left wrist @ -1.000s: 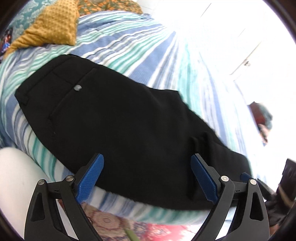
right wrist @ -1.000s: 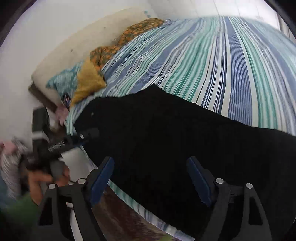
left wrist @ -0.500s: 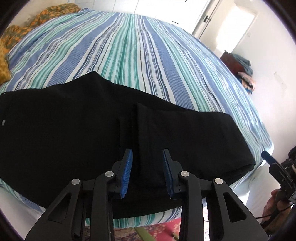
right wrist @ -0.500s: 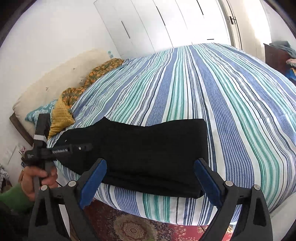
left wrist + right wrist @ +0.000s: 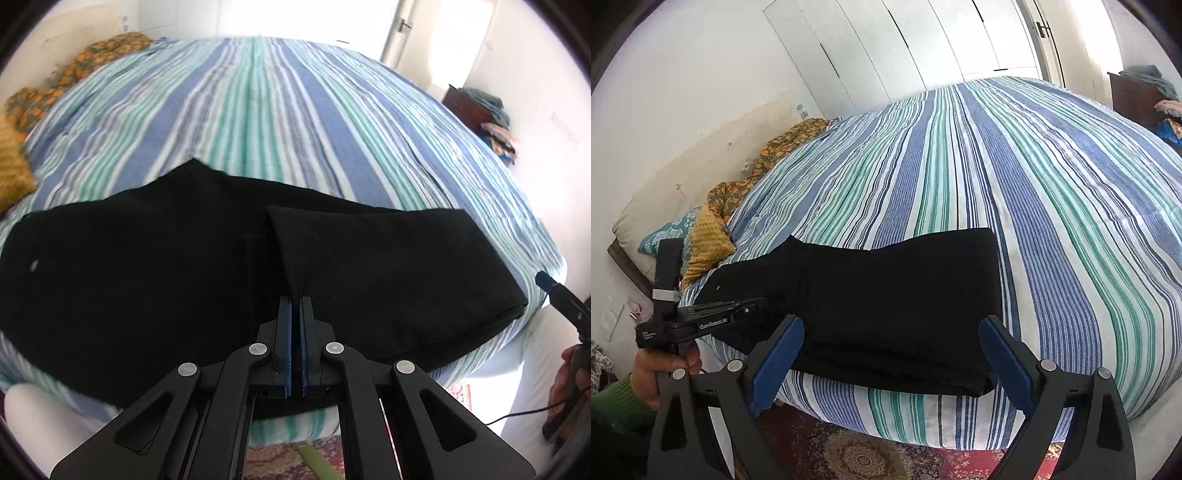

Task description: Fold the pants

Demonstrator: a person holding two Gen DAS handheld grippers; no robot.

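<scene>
Black pants [image 5: 147, 277] lie lengthwise along the near edge of the striped bed [image 5: 295, 110], with the leg end folded back over the middle. My left gripper [image 5: 295, 301] is shut, and the hem edge of that folded layer runs straight into its blue pads. In the right wrist view the pants [image 5: 886, 280] show as a folded stack. The left gripper [image 5: 757, 300] reaches in from the left above their near edge. My right gripper [image 5: 891, 321] stands wide open in front of the stack's right half, with nothing between its fingers. Its blue fingertip [image 5: 550, 280] shows at the right of the left wrist view.
Yellow and patterned pillows [image 5: 709, 236] sit at the bed's left end against a padded headboard [image 5: 665, 192]. A patterned rug [image 5: 849, 450] covers the floor below the bed edge. White wardrobe doors [image 5: 905, 44] stand behind. A dark stand with clothes [image 5: 1134, 96] is at far right.
The left jaws went from wide open to shut on the folded hem, and the gripper swung from the waistband to the middle. The right gripper drew back from the pants and opened wider.
</scene>
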